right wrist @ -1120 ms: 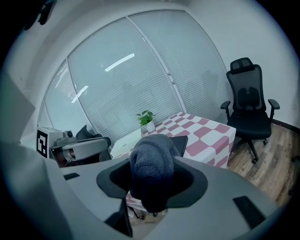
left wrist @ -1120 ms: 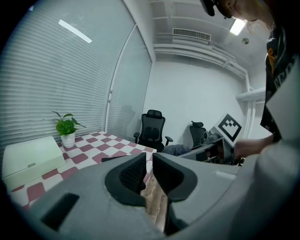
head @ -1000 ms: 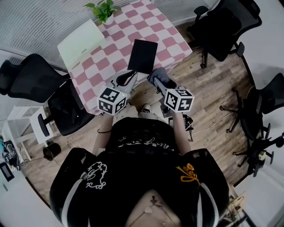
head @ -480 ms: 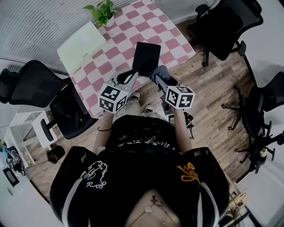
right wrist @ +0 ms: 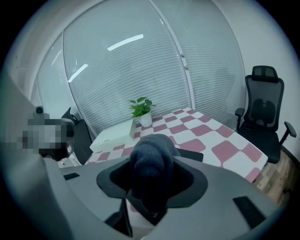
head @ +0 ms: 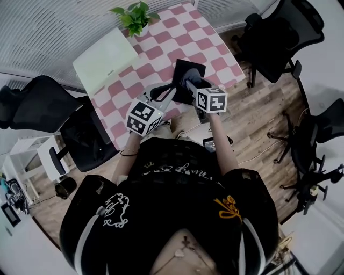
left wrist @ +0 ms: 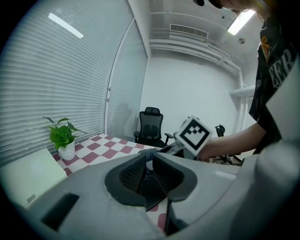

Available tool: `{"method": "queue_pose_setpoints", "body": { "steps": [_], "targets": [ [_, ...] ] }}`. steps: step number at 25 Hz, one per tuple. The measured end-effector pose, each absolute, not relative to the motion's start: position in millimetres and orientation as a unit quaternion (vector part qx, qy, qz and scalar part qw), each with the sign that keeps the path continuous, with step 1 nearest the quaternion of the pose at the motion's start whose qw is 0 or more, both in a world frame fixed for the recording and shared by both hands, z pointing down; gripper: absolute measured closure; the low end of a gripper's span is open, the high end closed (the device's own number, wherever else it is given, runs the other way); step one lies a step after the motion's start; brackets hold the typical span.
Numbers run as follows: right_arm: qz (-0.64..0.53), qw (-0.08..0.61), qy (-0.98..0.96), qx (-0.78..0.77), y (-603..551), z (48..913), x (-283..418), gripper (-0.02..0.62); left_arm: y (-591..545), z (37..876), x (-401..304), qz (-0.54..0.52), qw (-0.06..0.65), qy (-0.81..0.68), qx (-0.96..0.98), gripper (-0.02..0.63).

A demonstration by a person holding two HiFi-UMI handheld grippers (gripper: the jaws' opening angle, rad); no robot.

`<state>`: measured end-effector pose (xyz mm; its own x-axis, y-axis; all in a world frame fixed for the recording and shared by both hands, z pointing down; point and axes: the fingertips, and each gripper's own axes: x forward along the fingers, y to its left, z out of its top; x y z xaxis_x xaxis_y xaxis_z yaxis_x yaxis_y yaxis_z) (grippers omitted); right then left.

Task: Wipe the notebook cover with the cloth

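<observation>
Head view: black rectangular notebook lies flat on the pink-and-white checked table, by its near edge. Right claw is clamped on a dark grey knitted cloth, held over the notebook cover. Left claw is narrow, jaws nearly together, nothing between, just left of the notebook.

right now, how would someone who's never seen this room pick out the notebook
Find the table with the pink-and-white checked cloth. Near its edge closest to the person lies a flat black rectangular notebook. It is the only dark flat thing on it; the pale green flat pad and the potted green plant sit farther back.
</observation>
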<state>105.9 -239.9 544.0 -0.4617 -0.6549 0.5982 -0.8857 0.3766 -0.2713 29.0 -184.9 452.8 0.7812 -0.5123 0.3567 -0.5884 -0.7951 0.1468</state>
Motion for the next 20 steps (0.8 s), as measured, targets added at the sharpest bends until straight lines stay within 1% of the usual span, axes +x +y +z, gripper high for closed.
{"method": "queue_pose_setpoints", "body": {
  "steps": [4, 12, 14, 17, 20],
  "targets": [
    [0.259, 0.258, -0.807, 0.463, -278, 570, 90, 0.427, -198, 454, 24, 0.150, 0.129, -0.285, 0.938, 0.566],
    [0.176, 0.350, -0.799, 0.456, -333, 610, 70, 0.426, -211, 467, 9, 0.168, 0.142, -0.278, 0.935, 0.566],
    [0.161, 0.359, -0.795, 0.462, -345, 614, 70, 0.427, -213, 472, 4, 0.171, 0.147, -0.281, 0.933, 0.566],
    [0.154, 0.356, -0.792, 0.472, -363, 615, 70, 0.427, -215, 476, 0, 0.175, 0.152, -0.284, 0.930, 0.566],
    [0.147, 0.371, -0.789, 0.467, -370, 622, 68, 0.426, -215, 479, -4, 0.178, 0.153, -0.287, 0.929, 0.566]
  ]
}}
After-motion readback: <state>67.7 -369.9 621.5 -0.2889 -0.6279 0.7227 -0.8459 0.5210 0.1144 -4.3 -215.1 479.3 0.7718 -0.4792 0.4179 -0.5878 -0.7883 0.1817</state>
